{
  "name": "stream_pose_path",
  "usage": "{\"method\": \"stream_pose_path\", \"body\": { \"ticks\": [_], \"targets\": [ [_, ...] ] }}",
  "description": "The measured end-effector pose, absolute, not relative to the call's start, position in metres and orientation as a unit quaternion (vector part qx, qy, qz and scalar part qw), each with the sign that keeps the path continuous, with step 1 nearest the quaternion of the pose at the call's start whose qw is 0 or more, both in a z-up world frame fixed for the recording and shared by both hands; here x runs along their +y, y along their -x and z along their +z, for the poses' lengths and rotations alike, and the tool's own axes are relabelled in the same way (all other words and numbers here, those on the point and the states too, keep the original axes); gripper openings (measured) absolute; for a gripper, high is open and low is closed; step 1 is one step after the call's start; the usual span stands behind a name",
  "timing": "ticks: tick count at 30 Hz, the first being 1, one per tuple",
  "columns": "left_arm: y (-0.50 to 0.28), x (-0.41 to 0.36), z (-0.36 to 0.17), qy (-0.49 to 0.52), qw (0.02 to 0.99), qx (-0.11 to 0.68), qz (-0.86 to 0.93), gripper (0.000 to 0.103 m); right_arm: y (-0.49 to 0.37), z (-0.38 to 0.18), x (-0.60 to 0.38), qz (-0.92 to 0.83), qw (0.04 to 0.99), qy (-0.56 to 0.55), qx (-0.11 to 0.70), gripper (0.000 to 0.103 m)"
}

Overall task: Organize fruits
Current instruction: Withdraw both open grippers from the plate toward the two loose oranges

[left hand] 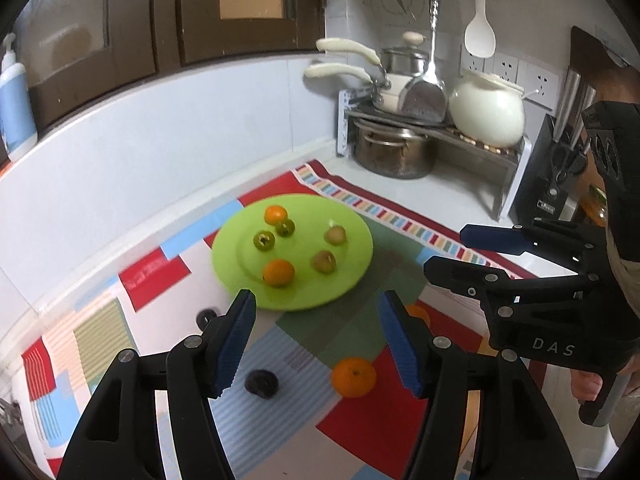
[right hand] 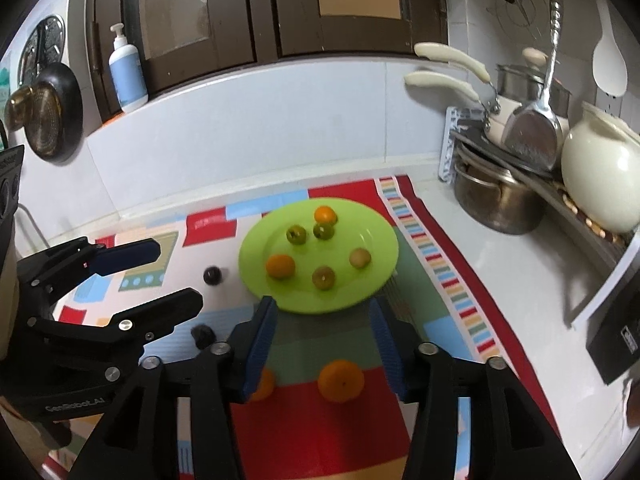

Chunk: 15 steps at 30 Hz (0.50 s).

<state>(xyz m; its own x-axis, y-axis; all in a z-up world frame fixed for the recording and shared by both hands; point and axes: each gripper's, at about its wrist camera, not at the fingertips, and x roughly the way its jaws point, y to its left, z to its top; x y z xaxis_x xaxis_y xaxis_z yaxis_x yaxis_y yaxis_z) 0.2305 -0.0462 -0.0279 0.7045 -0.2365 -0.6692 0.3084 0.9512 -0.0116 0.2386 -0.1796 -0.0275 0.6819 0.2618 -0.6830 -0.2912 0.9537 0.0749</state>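
Right wrist view: the right claw hangs released and empty, an orange on the mat just ahead between its fingers, nearer than the plate. The left claw is likewise released, with another orange before it.

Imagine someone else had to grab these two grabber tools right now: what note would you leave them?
Left gripper: open, holding nothing. Right gripper: open, holding nothing.
Green plate on the patchwork mat: six fruits on it, two orange, two green, two brownish.
Off the plate, on the mat: one orange between the right gripper's fingers, untouched; a second orange beside it; two dark fruits to the left.
Left: those four fruits probably go onto the plate.
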Motion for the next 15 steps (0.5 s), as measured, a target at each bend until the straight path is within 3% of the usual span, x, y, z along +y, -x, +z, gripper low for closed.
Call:
{"method": "stream_pose_path", "body": {
  "ticks": [15],
  "targets": [
    [-0.216,-0.053,-0.061,-0.061,0.906,0.384,-0.167,0.063,-0.224,-0.067,-0.18,0.149,0.895,0.03,0.419,0.051]
  ]
}}
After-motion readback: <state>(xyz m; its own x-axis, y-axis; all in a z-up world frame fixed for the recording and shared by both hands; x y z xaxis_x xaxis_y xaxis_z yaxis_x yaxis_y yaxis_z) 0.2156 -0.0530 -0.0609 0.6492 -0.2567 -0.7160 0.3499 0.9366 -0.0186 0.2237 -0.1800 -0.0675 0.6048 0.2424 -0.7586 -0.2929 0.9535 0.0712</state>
